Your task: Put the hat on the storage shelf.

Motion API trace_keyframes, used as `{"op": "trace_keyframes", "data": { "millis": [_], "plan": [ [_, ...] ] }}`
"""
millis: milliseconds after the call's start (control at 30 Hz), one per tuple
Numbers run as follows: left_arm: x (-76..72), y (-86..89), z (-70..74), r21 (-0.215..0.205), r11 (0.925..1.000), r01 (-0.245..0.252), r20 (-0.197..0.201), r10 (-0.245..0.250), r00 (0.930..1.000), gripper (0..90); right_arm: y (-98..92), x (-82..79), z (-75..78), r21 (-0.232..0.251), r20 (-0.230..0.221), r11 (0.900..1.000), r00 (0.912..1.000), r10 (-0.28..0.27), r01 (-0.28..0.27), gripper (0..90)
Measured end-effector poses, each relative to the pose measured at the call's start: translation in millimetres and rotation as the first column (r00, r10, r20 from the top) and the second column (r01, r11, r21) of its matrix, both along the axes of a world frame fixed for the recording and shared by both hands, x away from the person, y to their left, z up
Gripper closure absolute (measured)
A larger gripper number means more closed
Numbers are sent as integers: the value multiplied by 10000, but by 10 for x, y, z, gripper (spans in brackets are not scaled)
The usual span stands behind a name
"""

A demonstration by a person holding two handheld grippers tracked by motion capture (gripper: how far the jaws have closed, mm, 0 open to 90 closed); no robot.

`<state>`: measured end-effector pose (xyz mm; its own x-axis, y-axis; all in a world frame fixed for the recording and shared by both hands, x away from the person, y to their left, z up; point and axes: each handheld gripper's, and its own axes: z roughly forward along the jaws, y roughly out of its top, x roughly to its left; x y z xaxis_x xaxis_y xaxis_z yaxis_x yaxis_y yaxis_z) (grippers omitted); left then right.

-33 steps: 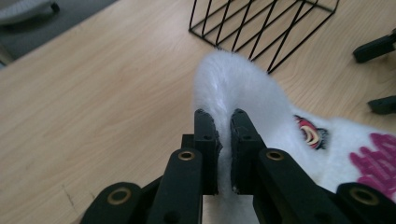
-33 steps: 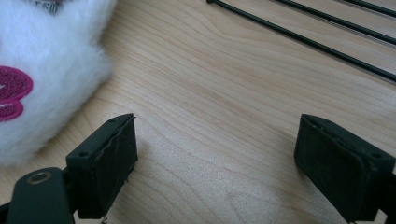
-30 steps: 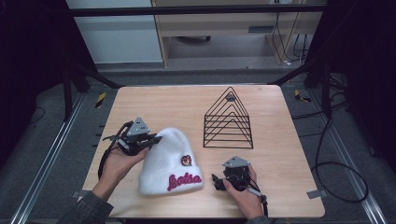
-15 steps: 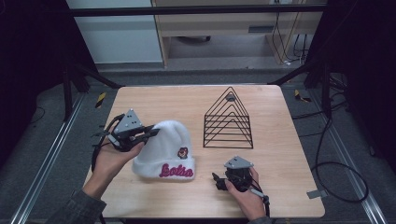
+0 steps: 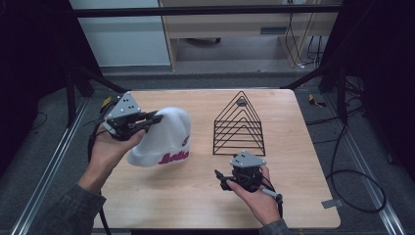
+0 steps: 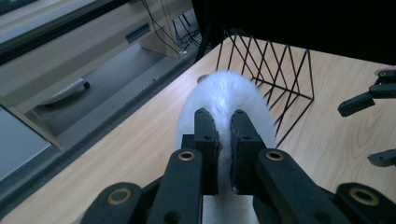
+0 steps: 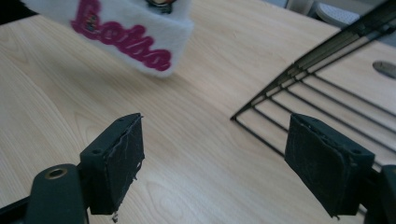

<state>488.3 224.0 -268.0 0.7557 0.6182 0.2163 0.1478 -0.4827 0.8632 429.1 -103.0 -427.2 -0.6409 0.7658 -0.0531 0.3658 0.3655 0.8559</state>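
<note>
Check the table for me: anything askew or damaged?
Nothing stands out. The left gripper pinches the white hat, the wire rack stands upright, and the right gripper is open and empty.

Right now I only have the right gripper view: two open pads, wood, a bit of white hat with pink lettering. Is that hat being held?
Observer: Yes. The left gripper is shut on the white hat, pinching its knit between the pads.
Operator: Hat on the table or off it?
Observer: Mostly off; in the high view it hangs from the left gripper, its lettered cuff low near the table.
Operator: What are those black bars on my right?
Observer: A black wire rack, triangular, standing on the table beyond the right gripper.
</note>
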Motion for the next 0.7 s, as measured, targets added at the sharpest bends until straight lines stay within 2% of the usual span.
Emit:
{"op": "trace_keyframes", "data": {
  "millis": [100, 133, 200, 267, 300, 367, 567, 700],
  "plan": [
    [25, 8, 121, -211, 9998, 14, 114, -11, 9999, 837, 56, 34, 141, -47, 241, 9997, 9994, 230, -229, 220],
    [25, 8, 121, -211, 9998, 14, 114, -11, 9999, 837, 73, 46, 180, -31, 261, 9996, 9993, 269, -269, 229],
    [39, 12, 244, -284, 9995, 131, 230, -125, 9997, 837, 106, 75, 258, -19, 380, 9991, 9984, 421, -420, 251],
    [32, -1, 331, -379, 9989, 280, 377, -266, 9989, 837, 131, 97, 308, -15, 384, 9984, 9976, 569, -569, 267],
    [32, -1, 331, -379, 9989, 280, 377, -266, 9989, 837, 146, 115, 337, -41, 391, 9978, 9970, 668, -667, 271],
    [-2, -33, 456, -419, 9979, 503, 631, -476, 9969, 837, 169, 141, 372, -74, 377, 9972, 9965, 741, -738, 276],
    [-81, -141, 668, -275, 9955, 910, 1075, -876, 9903, 837, 298, 232, 471, 123, 365, 9935, 9929, 1130, -1135, 277],
    [-101, -207, 724, -168, 9933, 1147, 1194, -1119, 9865, 837, 407, 324, 545, 219, 423, 9890, 9884, 1456, -1466, 248]
  ]
}}
